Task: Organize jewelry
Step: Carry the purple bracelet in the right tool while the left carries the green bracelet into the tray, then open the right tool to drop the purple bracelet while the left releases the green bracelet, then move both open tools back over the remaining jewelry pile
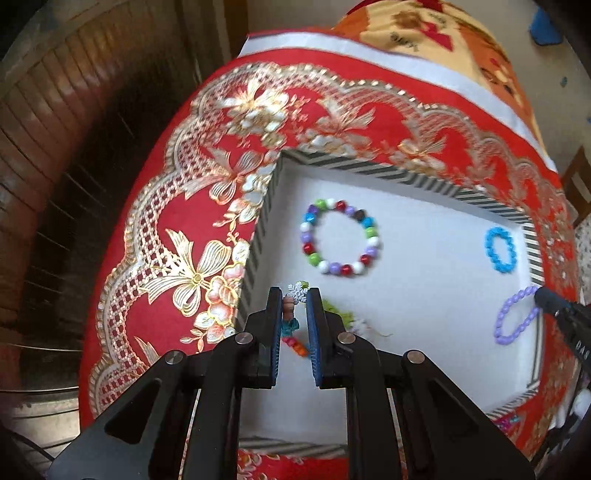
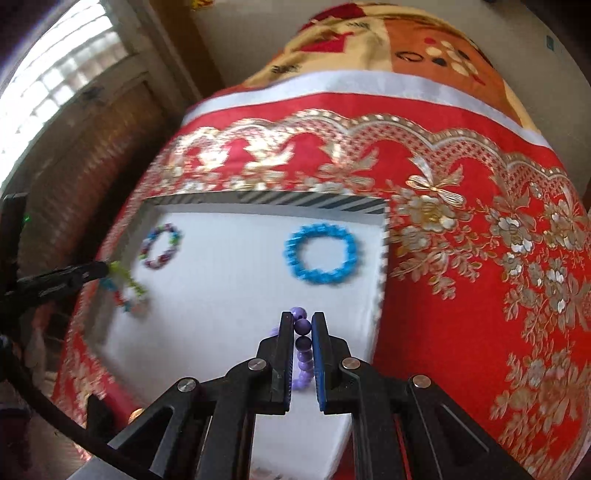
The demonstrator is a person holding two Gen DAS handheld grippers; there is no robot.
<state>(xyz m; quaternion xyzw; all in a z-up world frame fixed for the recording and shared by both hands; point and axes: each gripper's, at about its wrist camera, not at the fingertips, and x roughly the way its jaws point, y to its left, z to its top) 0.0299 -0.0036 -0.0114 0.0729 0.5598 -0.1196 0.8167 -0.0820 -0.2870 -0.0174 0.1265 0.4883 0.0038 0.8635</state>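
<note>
A white tray with a striped rim (image 1: pixel 369 170) lies on a red and gold cloth. In it lie a multicoloured bead bracelet (image 1: pixel 340 236) and a blue bracelet (image 1: pixel 500 249). My left gripper (image 1: pixel 294 295) is shut on a charm bracelet with a snowflake charm (image 1: pixel 297 291) over the tray's left side. My right gripper (image 2: pixel 303 319) is shut on a purple bead bracelet (image 2: pixel 303 326), which also shows in the left wrist view (image 1: pixel 515 317). The right wrist view shows the tray rim (image 2: pixel 295 201), the blue bracelet (image 2: pixel 321 254), the multicoloured bracelet (image 2: pixel 160 251) and the charm bracelet (image 2: pixel 125 284).
The red and gold cloth (image 1: pixel 177 236) covers the table around the tray. A patterned blanket (image 1: pixel 443 33) lies behind it. Wooden panelling (image 1: pixel 55 129) stands to the left. More beads (image 1: pixel 508 421) lie outside the tray's near right corner.
</note>
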